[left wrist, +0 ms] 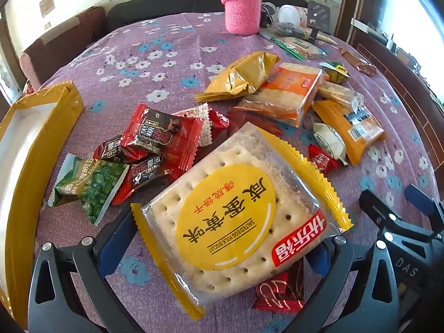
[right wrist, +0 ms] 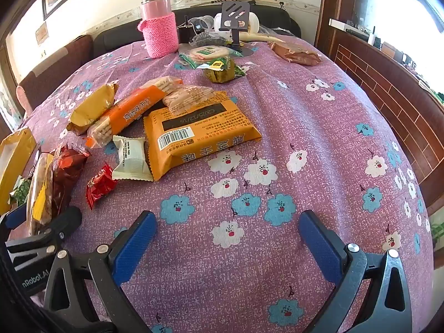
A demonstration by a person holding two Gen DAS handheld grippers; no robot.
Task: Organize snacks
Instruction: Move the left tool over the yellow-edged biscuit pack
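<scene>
Early stage of snack sorting, seen from both wrist cameras. The yellow-rimmed box at the left edge of the flowered tablecloth shows a bare white floor where visible; its near part is cut off by the frame, so it probably holds nothing yet. All snacks lie loose on the cloth. The left gripper stands with jaws fully spread around the salted egg yolk biscuit pack; the pack lies between the blue pads and hides their tips, and whether it is gripped or merely straddled cannot be told. Beside it lie the green pea packet, several red packets and a small red sweet. Farther off sit the gold pouch, the orange cracker pack and the orange barcode pack, overlapping in a heap. The right gripper hangs wide open over bare cloth, holding nothing. Judged from this layout, almost the whole task remains: every packet is still to go into the box.
</scene>
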